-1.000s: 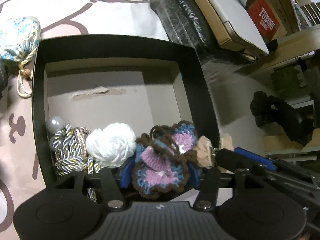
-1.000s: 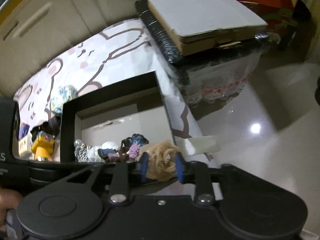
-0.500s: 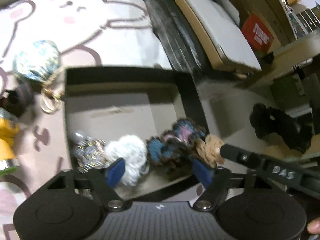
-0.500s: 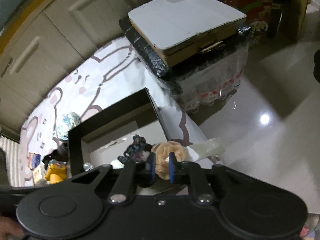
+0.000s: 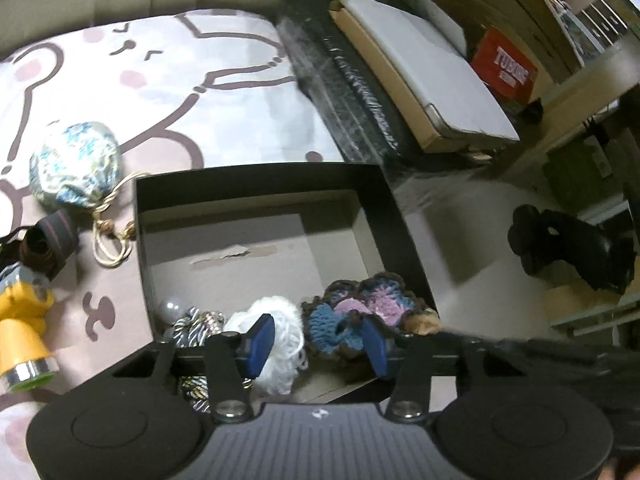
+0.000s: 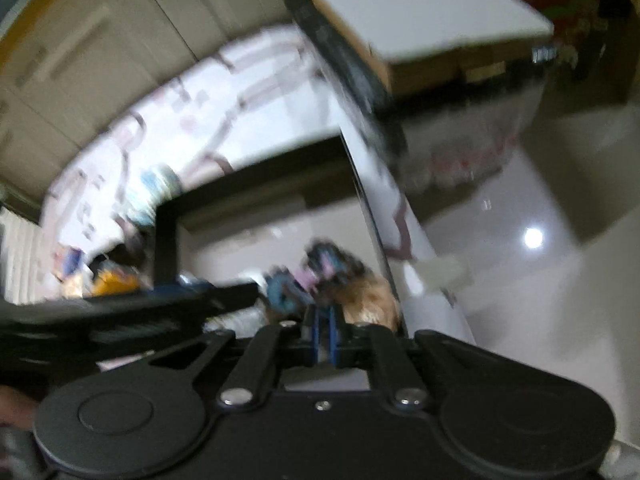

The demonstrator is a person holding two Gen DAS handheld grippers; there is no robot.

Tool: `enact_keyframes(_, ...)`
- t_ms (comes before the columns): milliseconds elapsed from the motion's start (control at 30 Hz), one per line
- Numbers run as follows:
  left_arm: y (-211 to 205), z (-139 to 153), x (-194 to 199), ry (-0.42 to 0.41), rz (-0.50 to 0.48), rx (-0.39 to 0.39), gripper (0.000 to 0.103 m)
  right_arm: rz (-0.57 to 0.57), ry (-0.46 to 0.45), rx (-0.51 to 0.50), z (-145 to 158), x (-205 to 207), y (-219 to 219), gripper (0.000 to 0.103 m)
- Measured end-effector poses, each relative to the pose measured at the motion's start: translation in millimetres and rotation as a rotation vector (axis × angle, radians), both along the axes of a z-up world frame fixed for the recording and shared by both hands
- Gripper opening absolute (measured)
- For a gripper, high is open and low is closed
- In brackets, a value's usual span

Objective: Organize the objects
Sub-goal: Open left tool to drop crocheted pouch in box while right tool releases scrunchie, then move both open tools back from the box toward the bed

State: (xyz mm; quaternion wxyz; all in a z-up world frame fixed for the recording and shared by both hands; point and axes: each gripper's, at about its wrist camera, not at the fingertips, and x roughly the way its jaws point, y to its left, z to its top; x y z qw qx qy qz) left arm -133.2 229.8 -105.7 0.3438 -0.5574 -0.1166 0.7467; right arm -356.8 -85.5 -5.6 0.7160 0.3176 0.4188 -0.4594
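A yellow toy figure (image 5: pixel 22 332) stands at the left edge of the pink cloth with brown cartoon lines (image 5: pixel 208 92). Next to it lie a dark round band (image 5: pixel 48 246) and a blue and white knitted pouch with a cord (image 5: pixel 74 166). To the right sits the black box with a grey floor (image 5: pixel 394 216). Along its near wall lie a silver bead (image 5: pixel 171 309), a twisted silver and gold cord (image 5: pixel 196 326), a white fluffy yarn ball (image 5: pixel 280 340), a blue, pink and brown crochet flower (image 5: pixel 360 316) and a tan crochet piece (image 5: pixel 422 320). The left tool (image 5: pixel 316 338) hangs over them; its jaws have just been closing, are still parted, and grip nothing. The right tool (image 6: pixel 323 330) is clenched tight and empty, by the box's right corner.
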Motion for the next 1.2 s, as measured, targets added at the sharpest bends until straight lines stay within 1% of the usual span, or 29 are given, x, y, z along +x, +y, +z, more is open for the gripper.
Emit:
enact_keyframes(33, 1.3, 0.0, 0.0, 0.001, -0.004, -0.001, 0.045, -0.013, 0.003, -0.015, 1.5, 1.4, -1.3, 0.006)
enact_keyframes(100, 2.4, -0.9, 0.6, 0.003, -0.011, -0.007, 0.043, -0.034, 0.044, -0.025, -3.5, 3.0, -5.3, 0.006)
enact_keyframes(200, 2.3, -1.1, 0.1, 0.011, -0.016, -0.020, 0.042, -0.048, 0.117, 0.010, -22.5, 6.1, -15.1, 0.006)
enact_keyframes(267, 0.9, -1.4, -1.0, 0.014, -0.018, -0.028, 0.042, -0.046, 0.179, 0.039, -36.8, 10.2, -19.1, 0.006)
enact_keyframes(367, -1.3, -2.0, -2.4, 0.021, -0.021, -0.042, 0.042, -0.019, 0.260, 0.053, -53.3, 21.0, -20.4, 0.006)
enact_keyframes(467, -2.3, -2.3, -2.6, 0.030, -0.033, -0.052, 0.042, 0.005, 0.309, 0.060, -63.4, 27.2, -20.5, 0.006)
enact_keyframes(533, -2.2, -1.9, -2.0, 0.037, -0.045, -0.059, 0.042, 0.003, 0.294, 0.063, -60.5, 25.8, -20.1, 0.006)
enact_keyframes(600, -2.5, -0.1, -1.5, 0.050, -0.052, -0.068, 0.042, -0.005, 0.249, 0.064, -51.8, 22.3, -19.3, 0.007)
enact_keyframes(833, -3.9, 10.2, 4.8, 0.096, -0.078, -0.096, 0.042, -0.062, 0.130, -0.034, -11.2, 3.2, -4.9, 0.013)
enact_keyframes(867, -5.1, 12.7, 6.8, 0.108, -0.080, -0.104, 0.042, -0.069, 0.120, -0.051, -6.1, 1.0, -2.2, 0.017)
enact_keyframes(900, -5.8, 14.8, 8.4, 0.117, -0.084, -0.109, 0.042, -0.075, 0.111, -0.071, -0.9, -0.8, 0.8, 0.023)
enact_keyframes(933, -7.3, 17.0, 10.4, 0.125, -0.086, -0.114, 0.042, -0.079, 0.106, -0.086, 2.6, -1.7, 2.1, 0.026)
enact_keyframes(967, -8.6, 18.8, 12.0, 0.131, -0.089, -0.118, 0.042, -0.086, 0.101, -0.105, 6.7, -3.6, 4.5, 0.033)
enact_keyframes(1000, -10.5, 20.9, 14.1, 0.138, -0.088, -0.122, 0.043, -0.090, 0.096, -0.120, 10.1, -5.2, 6.6, 0.036)
enact_keyframes(1033, -12.2, 22.7, 16.3, 0.147, -0.107, -0.129, 0.045, -0.094, 0.094, -0.130, 12.8, -7.8, 8.0, 0.045)
enact_keyframes(1067, -14.4, 24.5, 18.5, 0.152, -0.105, -0.134, 0.047, -0.099, 0.094, -0.138, 14.7, -9.3, 8.9, 0.055)
enact_keyframes(1100, -16.2, 25.5, 20.3, 0.155, -0.107, -0.138, 0.051, -0.103, 0.098, -0.147, 16.1, -10.3, 10.4, 0.064)
enact_keyframes(1133, -18.2, 26.8, 22.3, 0.158, -0.105, -0.142, 0.062, -0.107, 0.105, -0.155, 15.8, -10.6, 10.9, 0.067)
enact_keyframes(1167, -20.2, 28.2, 24.2, 0.165, -0.106, -0.146, 0.071, -0.111, 0.111, -0.163, 16.3, -11.4, 12.7, 0.073)
enact_keyframes(1200, -21.8, 29.5, 26.2, 0.173, -0.106, -0.153, 0.074, -0.114, 0.118, -0.168, 16.9, -12.3, 14.8, 0.076)
